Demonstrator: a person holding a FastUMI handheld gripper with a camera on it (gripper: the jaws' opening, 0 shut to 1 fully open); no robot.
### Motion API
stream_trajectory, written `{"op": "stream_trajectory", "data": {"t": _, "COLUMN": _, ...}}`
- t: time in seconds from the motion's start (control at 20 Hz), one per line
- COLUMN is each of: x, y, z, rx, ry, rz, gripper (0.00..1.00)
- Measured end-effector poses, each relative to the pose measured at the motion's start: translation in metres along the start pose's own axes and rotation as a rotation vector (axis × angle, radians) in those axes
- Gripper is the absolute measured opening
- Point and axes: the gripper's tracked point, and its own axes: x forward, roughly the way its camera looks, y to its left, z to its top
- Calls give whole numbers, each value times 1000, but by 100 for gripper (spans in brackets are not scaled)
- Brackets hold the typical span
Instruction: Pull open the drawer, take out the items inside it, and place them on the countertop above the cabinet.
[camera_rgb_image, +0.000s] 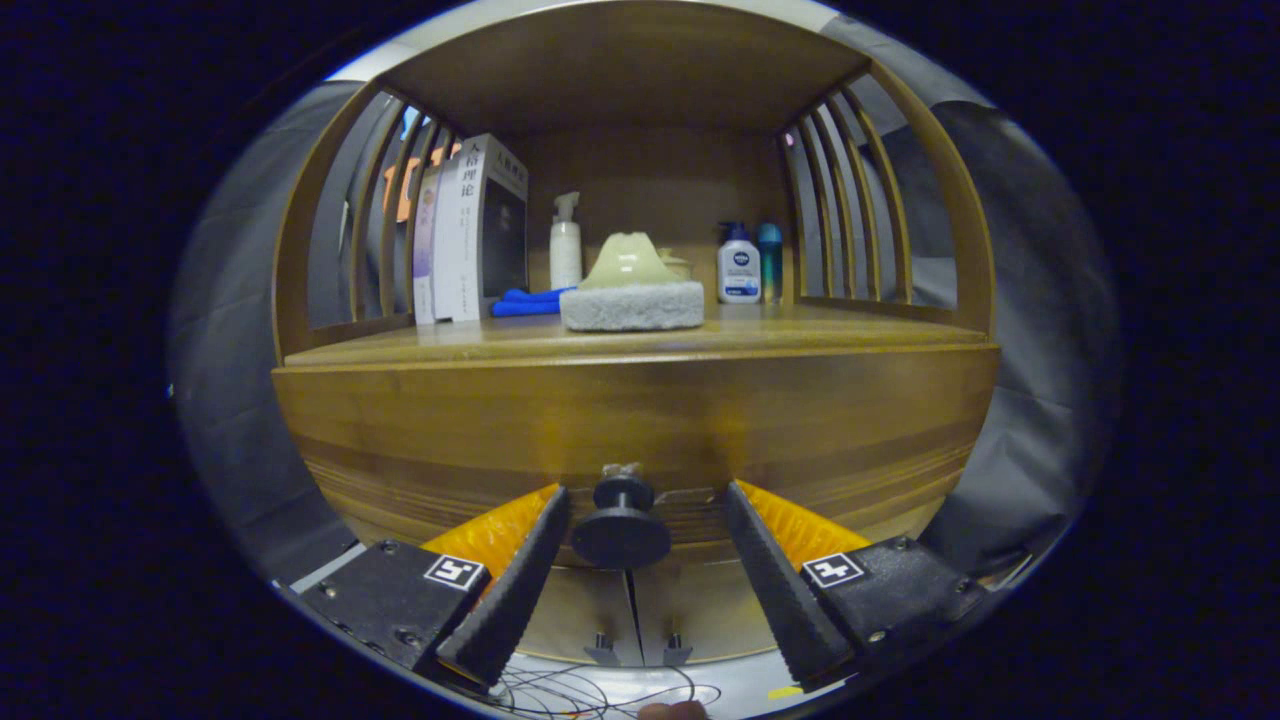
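A wooden cabinet faces me, its drawer front (640, 420) closed, with a round dark knob (621, 525) low in the middle. My gripper (645, 500) is open, its two fingers on either side of the knob with gaps left and right, not touching it. The countertop (820, 335) above the drawer is a wooden shelf under a roof with slatted sides. The drawer's inside is hidden.
On the countertop stand books (470, 230) at the left, a blue cloth (530, 302), a white spray bottle (565, 245), a scrubbing pad with a pale handle (632, 290) in the middle, and two bottles (748, 265) at the right. Wires (600, 690) lie below.
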Motion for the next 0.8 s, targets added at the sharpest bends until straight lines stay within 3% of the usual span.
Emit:
{"op": "stream_trajectory", "data": {"t": 0.5, "x": -1, "y": 2, "z": 1, "rx": 17, "ry": 41, "rz": 22, "gripper": 100}}
{"op": "stream_trajectory", "data": {"t": 0.8, "x": -37, "y": 10, "z": 47, "rx": -47, "ry": -19, "rz": 80, "gripper": 100}}
